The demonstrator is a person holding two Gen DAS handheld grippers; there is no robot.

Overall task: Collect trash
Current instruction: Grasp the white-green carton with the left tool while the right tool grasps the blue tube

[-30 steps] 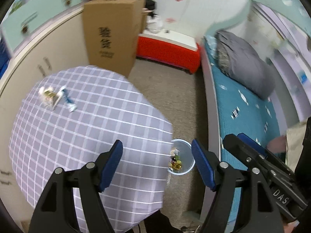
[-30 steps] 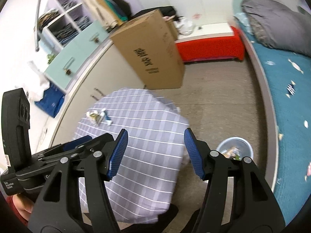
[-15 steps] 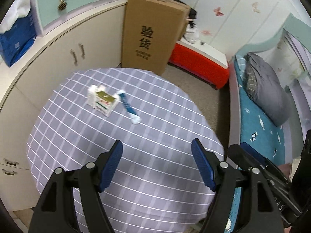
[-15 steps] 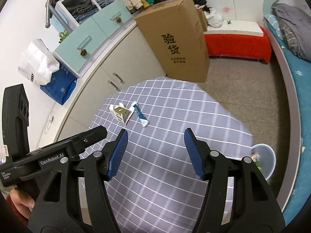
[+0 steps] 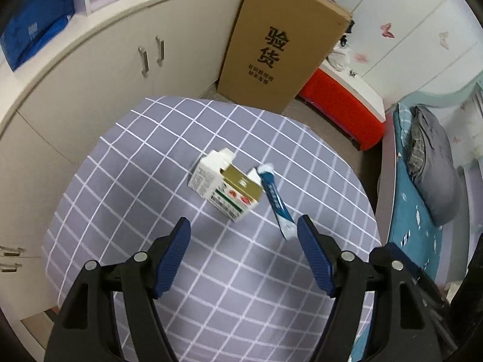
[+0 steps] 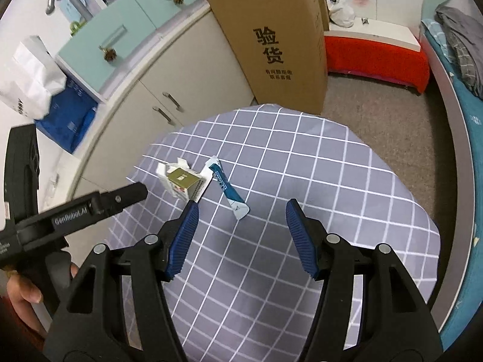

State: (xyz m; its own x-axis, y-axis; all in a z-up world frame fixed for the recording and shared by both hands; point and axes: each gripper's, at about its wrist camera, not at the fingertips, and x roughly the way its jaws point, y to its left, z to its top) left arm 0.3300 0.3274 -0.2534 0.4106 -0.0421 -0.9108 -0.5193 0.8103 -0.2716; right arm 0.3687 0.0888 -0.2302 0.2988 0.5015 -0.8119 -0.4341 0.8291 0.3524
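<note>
Carton (image 5: pixel 225 187) on table (image 5: pixel 151 181), sachet (image 5: pixel 276 200) touching its right

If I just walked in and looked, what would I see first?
Probably the small open white and gold carton lying in the middle of the grey checked tablecloth, with a long blue and white sachet right beside it. Behind the table a tall brown cardboard box with black letters stands against the cream cupboards.
</note>
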